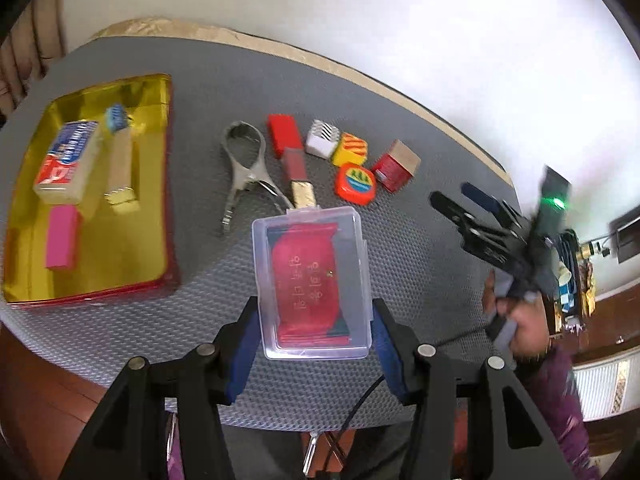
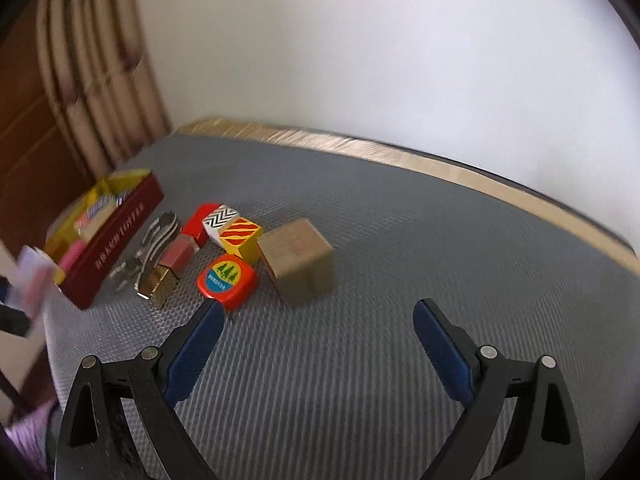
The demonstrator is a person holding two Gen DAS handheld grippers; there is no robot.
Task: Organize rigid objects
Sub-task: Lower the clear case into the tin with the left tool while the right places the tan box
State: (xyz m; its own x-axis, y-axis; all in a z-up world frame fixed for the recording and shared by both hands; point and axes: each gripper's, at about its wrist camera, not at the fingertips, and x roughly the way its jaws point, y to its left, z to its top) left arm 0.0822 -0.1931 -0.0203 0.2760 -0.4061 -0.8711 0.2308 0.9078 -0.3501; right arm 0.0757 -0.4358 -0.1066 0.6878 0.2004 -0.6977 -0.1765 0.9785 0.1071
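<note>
Grey tabletop (image 1: 400, 92) was crowded; a clear case (image 1: 314, 280) was pinched in the left fingers (image 1: 244, 356); right fingers (image 2: 440, 344) gaped empty; slippage onto the blocks (image 1: 348, 148) was risked.

Left gripper (image 1: 314, 330): black angular plastic frame, two fingers faced with dark blue pads (image 1: 244, 354).
Pivots: round silver screw heads (image 1: 426, 350) at each linkage joint.
Cable: thin black cable (image 1: 360, 402) running under the frame.
Right gripper (image 2: 318, 342): same black frame, blue pads (image 2: 442, 350), silver screws (image 2: 488, 352).
Right gripper's housing: dark block with a green light (image 1: 557, 201).
Sleeve (image 1: 560, 408): purple patterned fabric.
</note>
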